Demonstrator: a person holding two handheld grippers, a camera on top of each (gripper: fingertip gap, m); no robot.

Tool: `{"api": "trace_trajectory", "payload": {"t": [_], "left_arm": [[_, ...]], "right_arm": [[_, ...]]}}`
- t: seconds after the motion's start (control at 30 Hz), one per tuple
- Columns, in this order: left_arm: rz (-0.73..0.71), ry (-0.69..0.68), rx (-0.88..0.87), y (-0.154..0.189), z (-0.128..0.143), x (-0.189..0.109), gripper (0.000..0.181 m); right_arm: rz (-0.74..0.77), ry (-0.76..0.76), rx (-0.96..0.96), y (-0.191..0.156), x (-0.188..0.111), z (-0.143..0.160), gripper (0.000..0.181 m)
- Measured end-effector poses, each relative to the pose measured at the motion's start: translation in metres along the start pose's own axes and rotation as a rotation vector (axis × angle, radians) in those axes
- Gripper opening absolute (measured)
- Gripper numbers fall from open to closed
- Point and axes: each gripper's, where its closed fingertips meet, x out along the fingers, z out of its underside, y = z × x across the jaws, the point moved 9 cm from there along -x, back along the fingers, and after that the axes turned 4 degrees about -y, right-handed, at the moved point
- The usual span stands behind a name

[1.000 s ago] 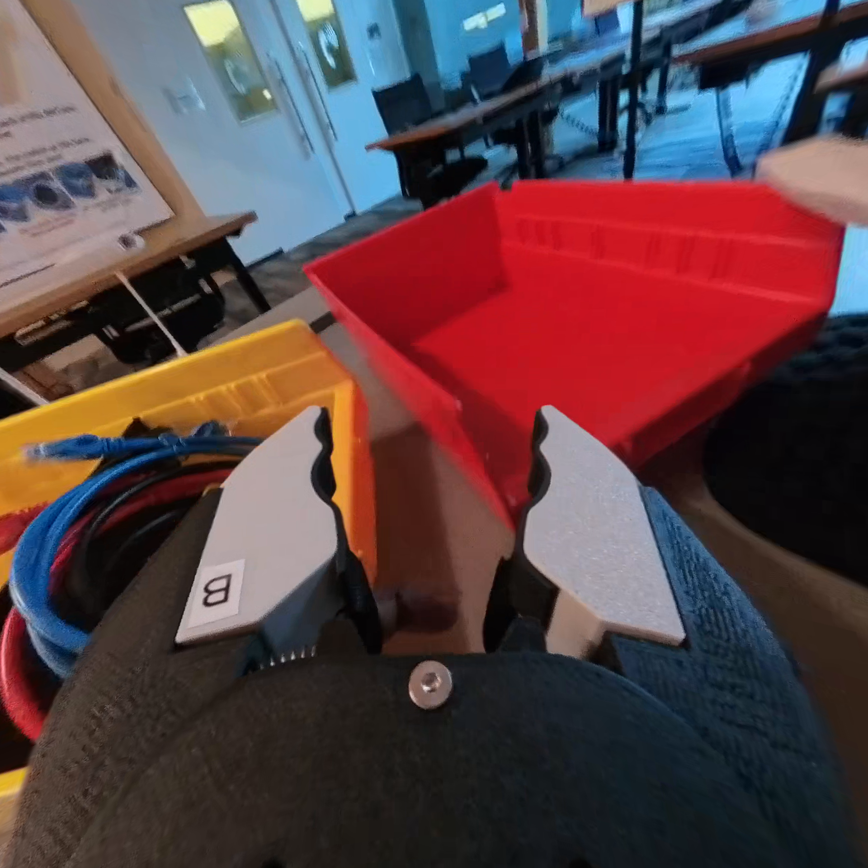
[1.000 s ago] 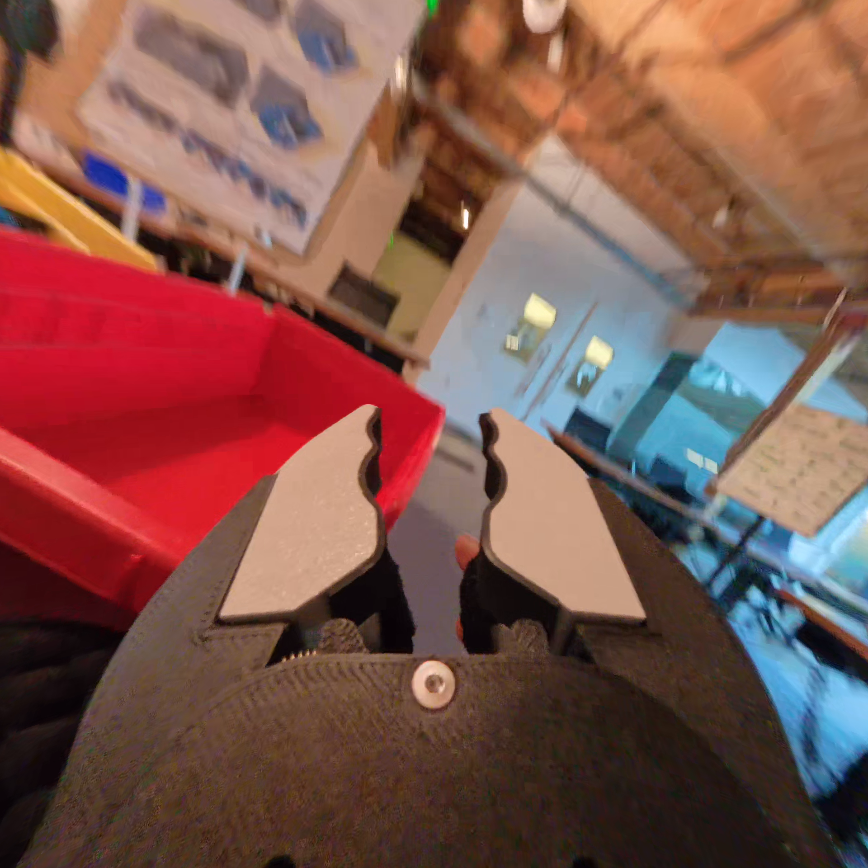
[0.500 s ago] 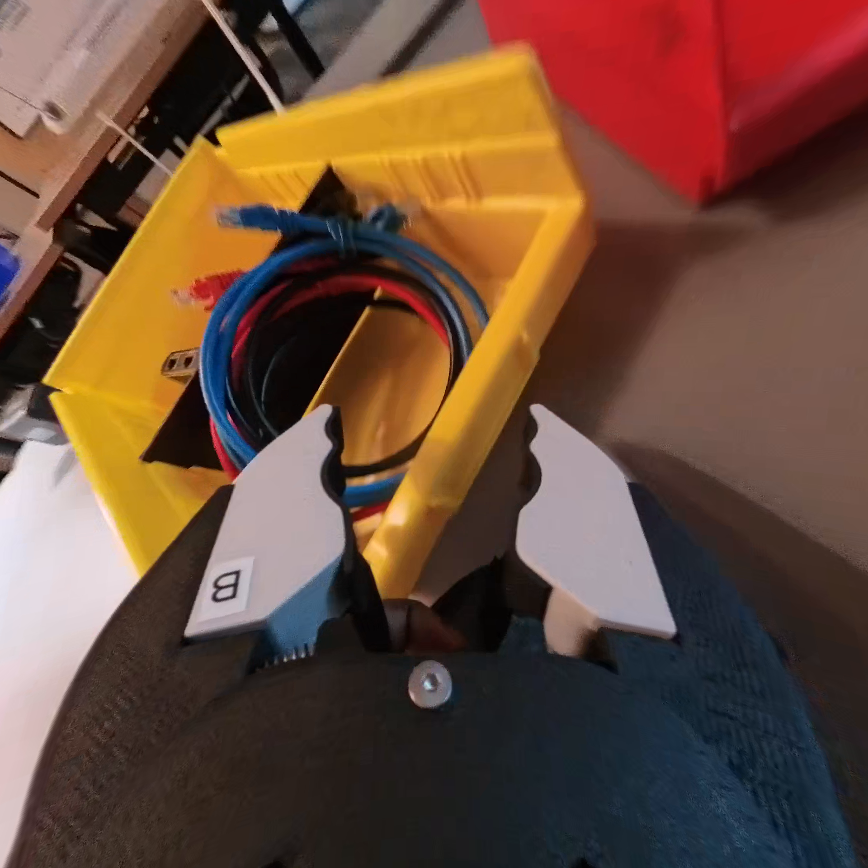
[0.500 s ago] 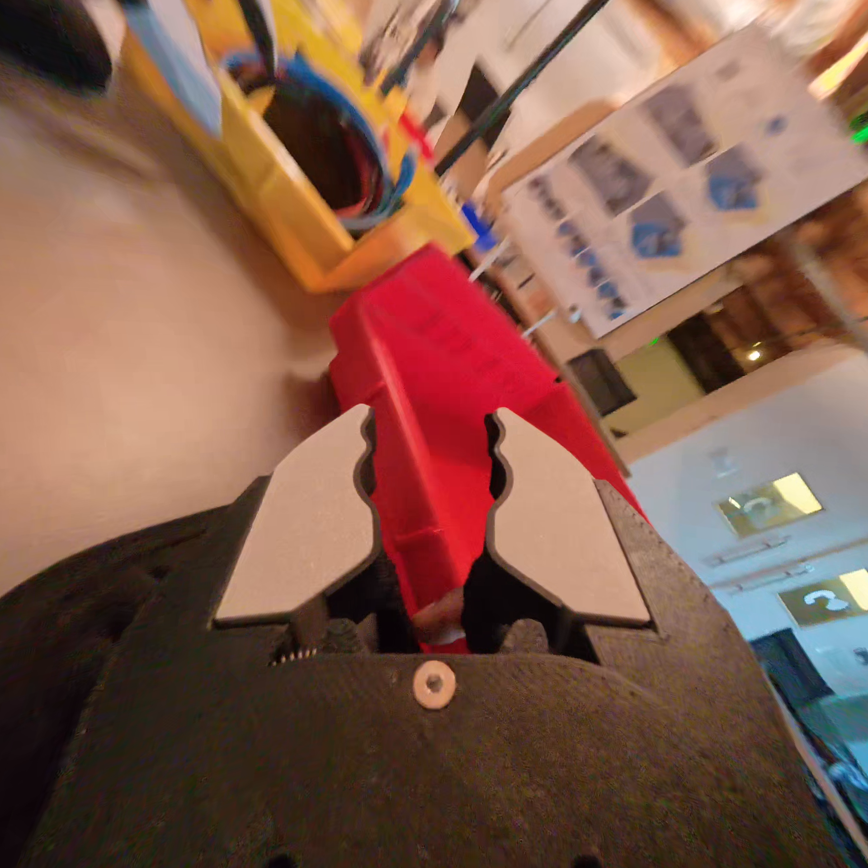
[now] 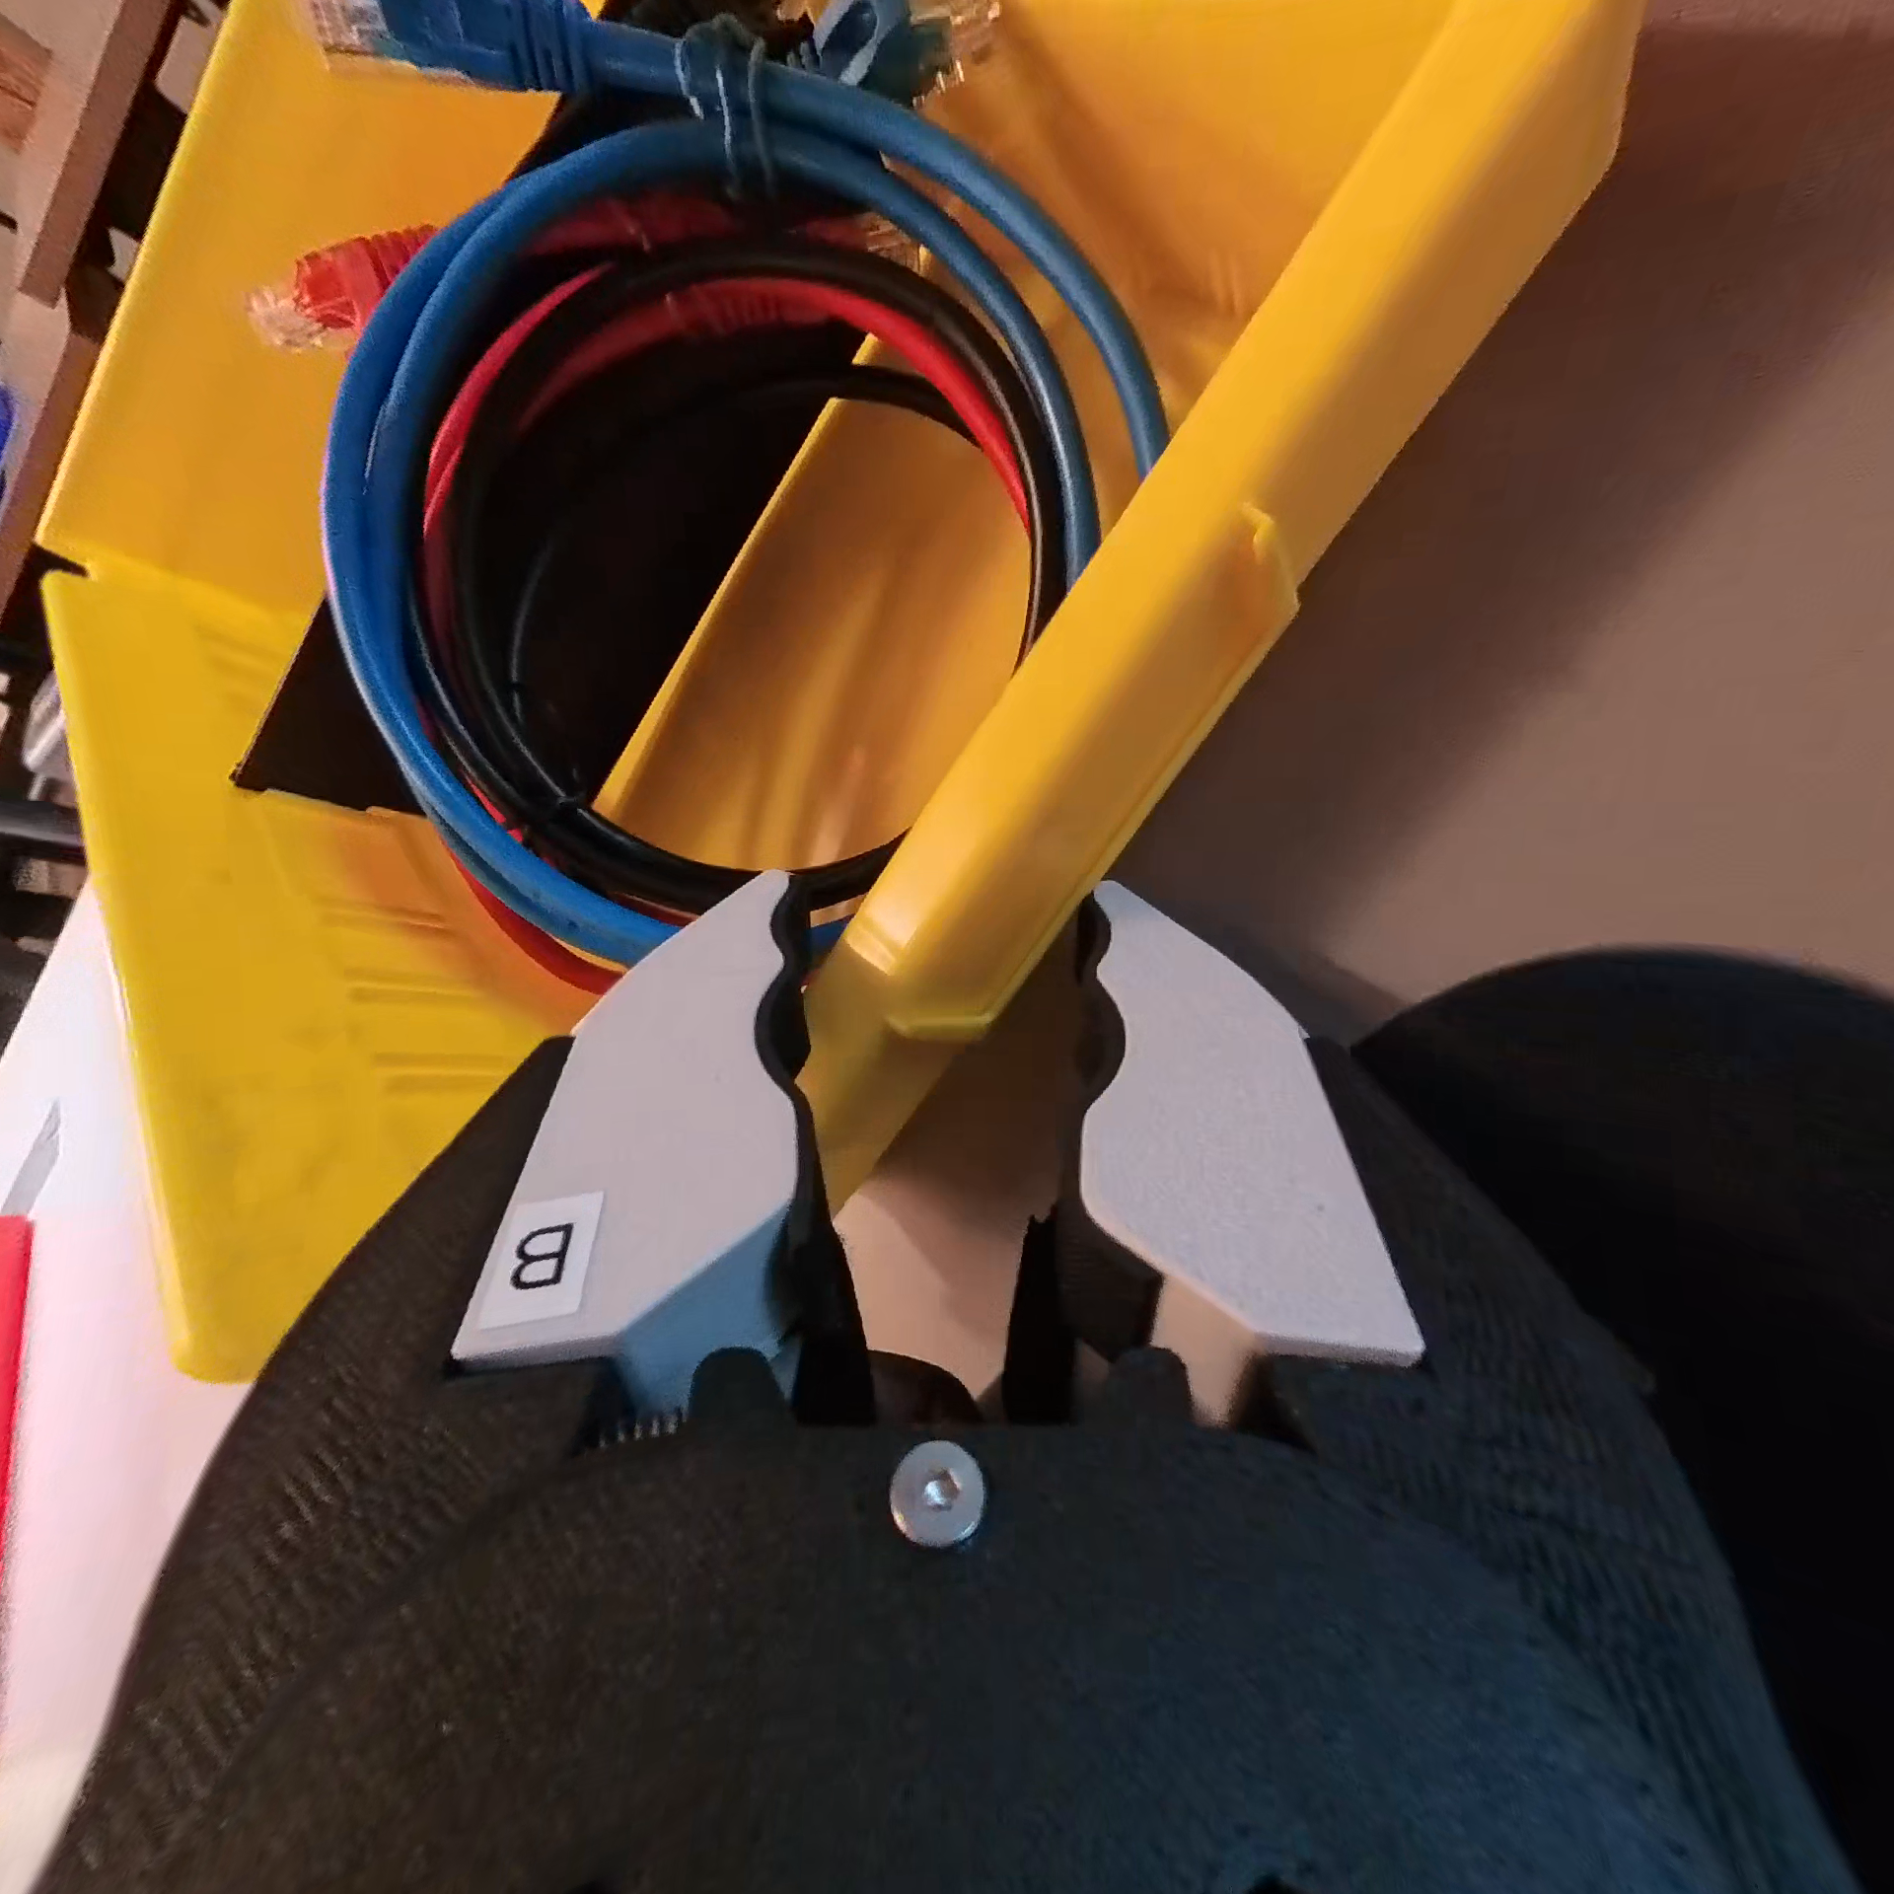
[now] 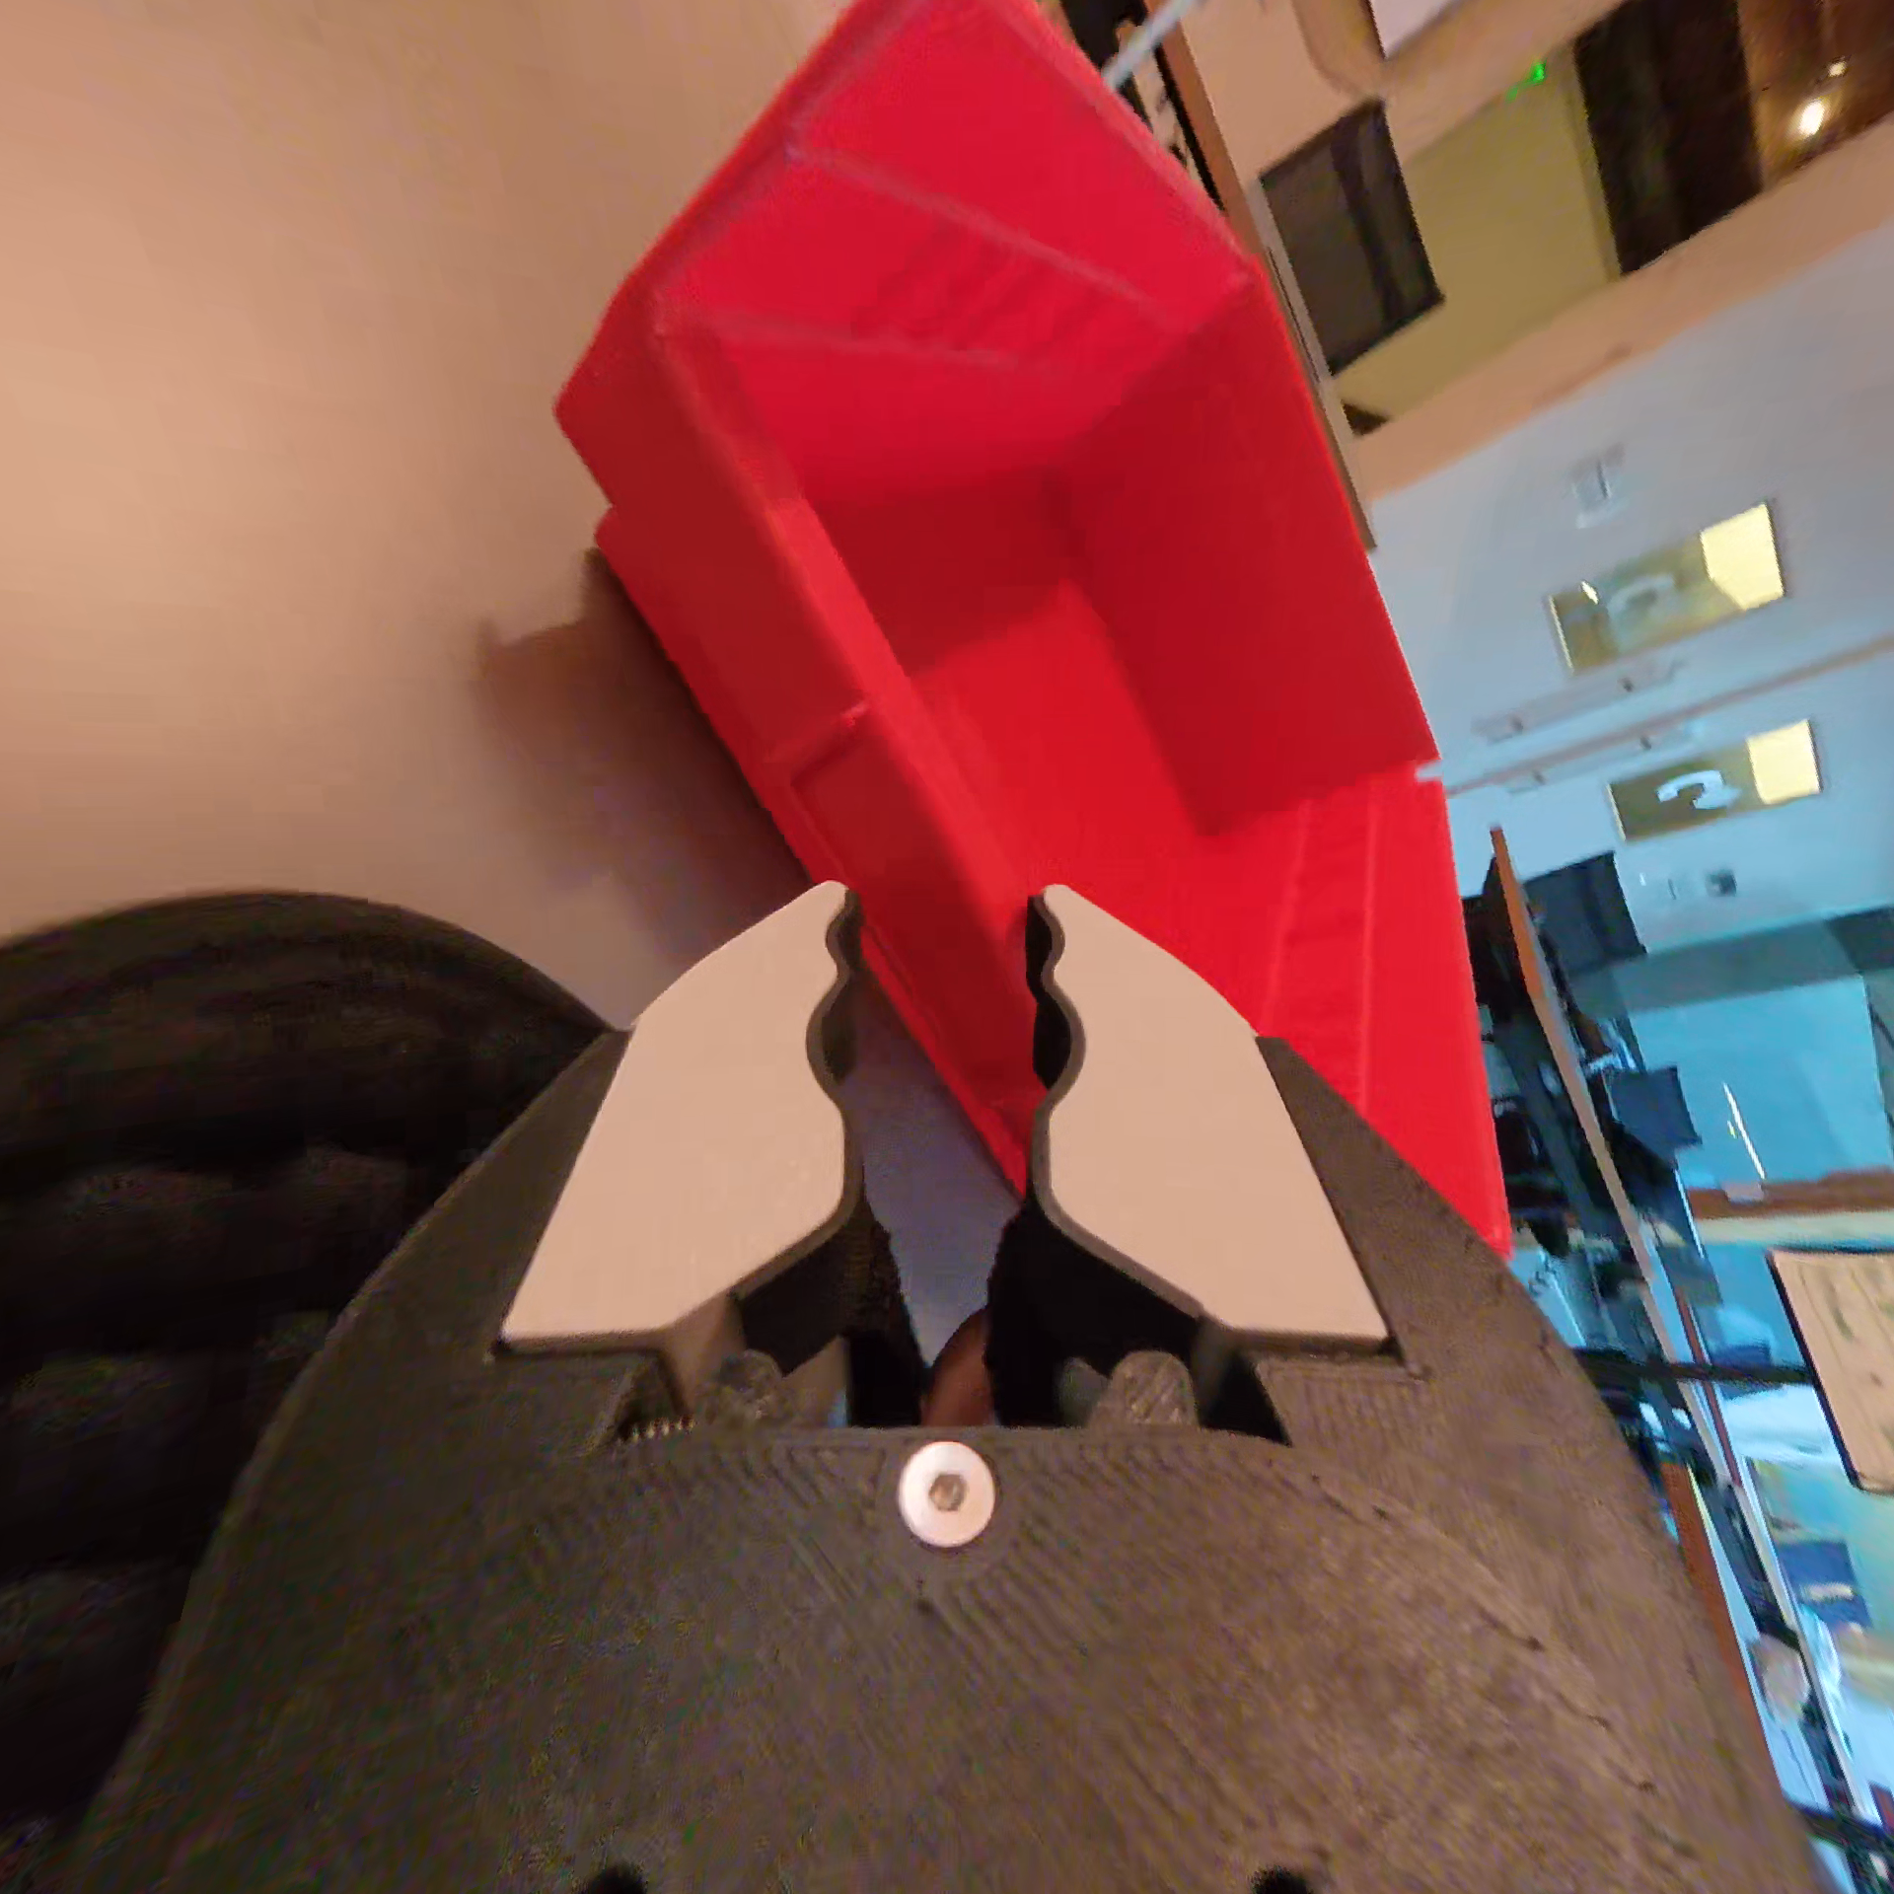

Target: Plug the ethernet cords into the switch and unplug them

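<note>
The ethernet cords [image 5: 717,430] sit coiled in the yellow bin [image 5: 307,974], filling the upper left and centre of the left wrist view: a blue cord [image 5: 1066,338] loops on the outside, tied with a thin twist at the top, with red [image 5: 902,338] and black [image 5: 738,851] loops nested inside it, and a red plug [image 5: 328,292] pokes out at the upper left against the bin's wall. A dark flat shape lies under the coil, but what it is, you can't tell from here. The left gripper [image 5: 938,922] is spread wide, and the bin's near front rim runs diagonally right between its fingers; the left finger looks pressed against the yellow plastic while the right finger stands clear of it, so nothing is clamped. Over to the right wrist view: the right gripper [image 6: 938,922] has its fingers parted too, straddling the lip of the red bin [image 6: 1179,615], which stretches up through the centre of the frame with its inside showing only bare red plastic. Whether those fingers actually touch the lip is hard to call. Both bins rest on the tan tabletop [image 6: 256,410], which fills the upper left of that view.
</note>
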Motion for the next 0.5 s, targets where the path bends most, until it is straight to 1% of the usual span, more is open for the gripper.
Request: {"api": "trace_trajectory", "payload": {"t": [0.13,0.3,0.37,0.4,0.5], "left_arm": [[-0.002,0.035,0.011,-0.020,0.033,-0.011,0.050],[-0.002,0.029,-0.008,-0.039,0.077,-0.034,0.050],[0.004,0.030,-0.018,-0.045,0.089,-0.041,0.051],[0.006,0.031,-0.020,-0.047,0.094,-0.044,0.051],[0.014,0.034,-0.021,-0.051,0.108,-0.052,0.051]], "right_arm": [[0.003,-0.013,0.019,0.011,0.003,0.015,0.030],[0.017,-0.020,-0.010,0.010,0.002,0.015,0.029],[0.022,-0.017,-0.027,0.010,0.001,0.015,0.025],[0.029,-0.016,-0.031,0.011,0.000,0.015,0.020],[-0.002,-0.032,-0.034,0.015,-0.003,0.016,0.020]]}}
